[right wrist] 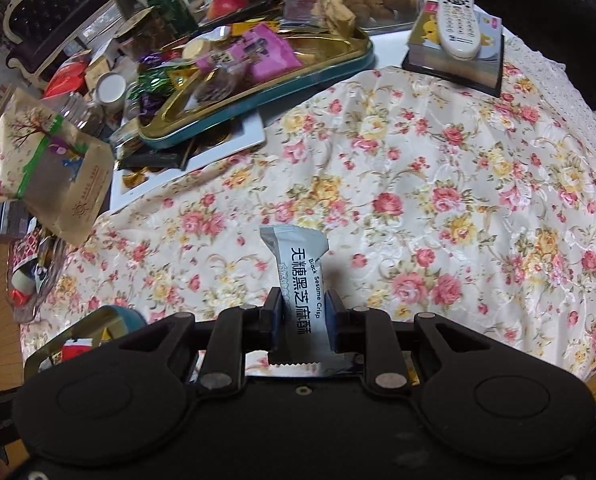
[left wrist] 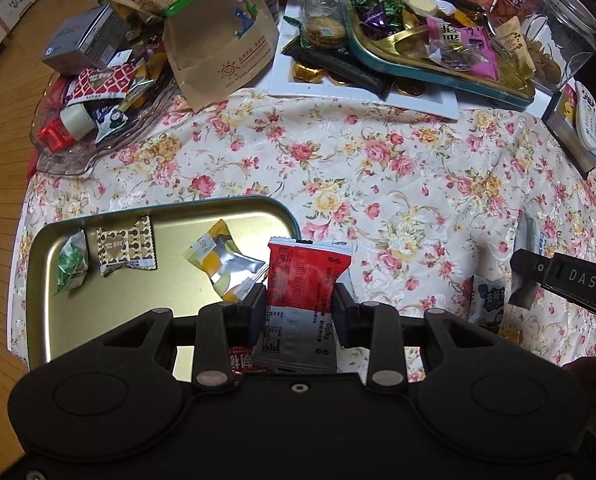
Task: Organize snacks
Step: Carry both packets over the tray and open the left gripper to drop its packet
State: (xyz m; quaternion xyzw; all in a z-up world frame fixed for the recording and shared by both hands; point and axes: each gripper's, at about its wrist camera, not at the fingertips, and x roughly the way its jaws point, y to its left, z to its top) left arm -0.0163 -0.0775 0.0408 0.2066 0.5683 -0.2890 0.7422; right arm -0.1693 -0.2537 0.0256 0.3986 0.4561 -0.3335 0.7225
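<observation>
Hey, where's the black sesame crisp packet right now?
The black sesame crisp packet is pinched upright in the right claw, in the middle of the right wrist view, above the floral tablecloth.

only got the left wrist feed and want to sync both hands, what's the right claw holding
Observer: The right claw is shut on a grey-white black sesame crisp packet, lifted clear of the floral tablecloth.
Operator: anything near it i can't see
Observer: A white remote control lies on a book at the cloth's far right.
Operator: can it see my tray
Observer: Only a corner of the gold tray, at lower left beside the claw.
</observation>
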